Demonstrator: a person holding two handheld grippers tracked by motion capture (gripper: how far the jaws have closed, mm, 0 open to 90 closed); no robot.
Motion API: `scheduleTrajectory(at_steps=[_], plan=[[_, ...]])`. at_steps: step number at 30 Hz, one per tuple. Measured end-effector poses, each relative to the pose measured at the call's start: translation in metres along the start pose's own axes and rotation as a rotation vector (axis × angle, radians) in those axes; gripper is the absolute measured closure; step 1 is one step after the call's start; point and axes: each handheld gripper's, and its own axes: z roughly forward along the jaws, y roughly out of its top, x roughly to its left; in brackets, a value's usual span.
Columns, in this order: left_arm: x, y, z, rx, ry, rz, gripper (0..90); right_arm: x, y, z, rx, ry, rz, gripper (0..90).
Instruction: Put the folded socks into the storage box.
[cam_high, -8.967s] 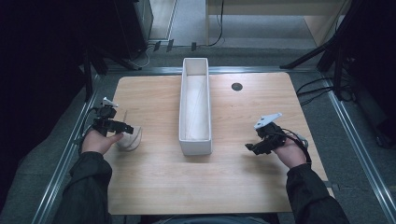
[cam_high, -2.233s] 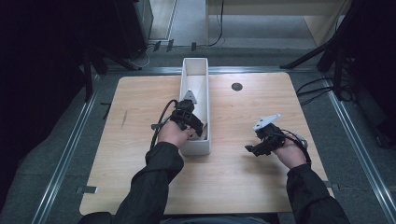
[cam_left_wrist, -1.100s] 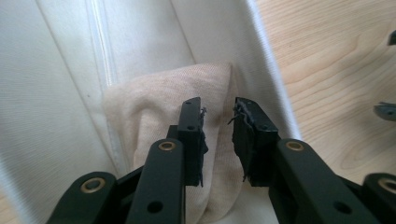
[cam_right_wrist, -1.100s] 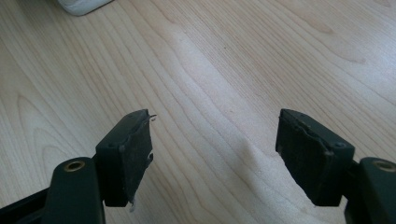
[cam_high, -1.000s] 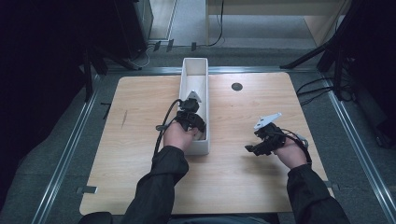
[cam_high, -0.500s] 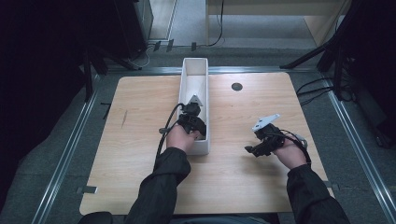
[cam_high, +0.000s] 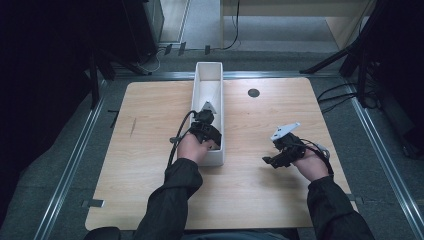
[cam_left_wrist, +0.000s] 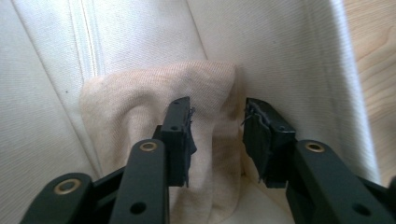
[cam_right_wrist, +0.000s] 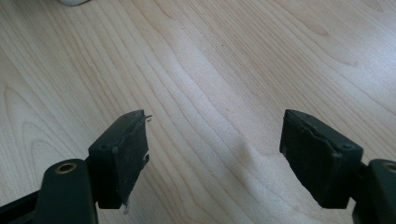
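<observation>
2 black grippers with brass-coloured screws, trailing black cables, grey 3-cornered plates, dark sleeves.

One wooden surface (cam_high: 150, 130), one long white bin (cam_high: 215, 85), one beige cloth (cam_left_wrist: 140, 112), and my two grippers, left (cam_high: 207, 131) and right (cam_high: 280, 152).

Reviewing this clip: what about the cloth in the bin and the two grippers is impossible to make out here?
- High view: the beige cloth is hidden by the left gripper and the wall of the white bin.
- Left gripper view: the cloth's lower end is cut off by the bottom edge and covered by the jaws, which have just been opening.
- High view: the right gripper is too small to judge its jaw gap.
</observation>
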Motion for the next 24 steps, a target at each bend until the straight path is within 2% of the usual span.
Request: scheduleTrajectory(at_steps=[3,5,8,12,17,20,22,24], plan=[[0.0,0.001,-0.007,-0.002,0.0,0.01,56.5,-0.001,0.0,0.0,-0.002,0.0,0.001,23.7],[-0.001,0.002,-0.009,0.008,0.005,0.033,54.6,-0.001,0.0,0.0,-0.002,0.001,0.001,23.7],[0.003,0.004,-0.017,-0.006,-0.009,0.021,50.9,-0.001,0.0,0.001,0.003,0.002,-0.003,23.7],[0.003,0.004,-0.026,-0.015,-0.007,0.036,49.5,0.0,0.0,0.002,0.003,0.004,-0.008,23.7],[0.001,0.003,-0.039,-0.017,-0.03,0.053,47.7,-0.001,0.0,0.002,0.008,0.004,-0.006,23.7],[0.001,0.002,-0.049,-0.018,-0.046,0.039,46.1,-0.001,-0.001,0.002,0.01,0.004,-0.005,23.7],[-0.002,0.001,-0.055,-0.015,-0.047,0.062,45.7,-0.001,-0.001,0.003,0.012,0.004,-0.008,23.7],[-0.003,0.0,-0.061,-0.022,-0.064,0.063,44.8,-0.001,-0.001,0.003,0.012,0.002,-0.009,23.7]])
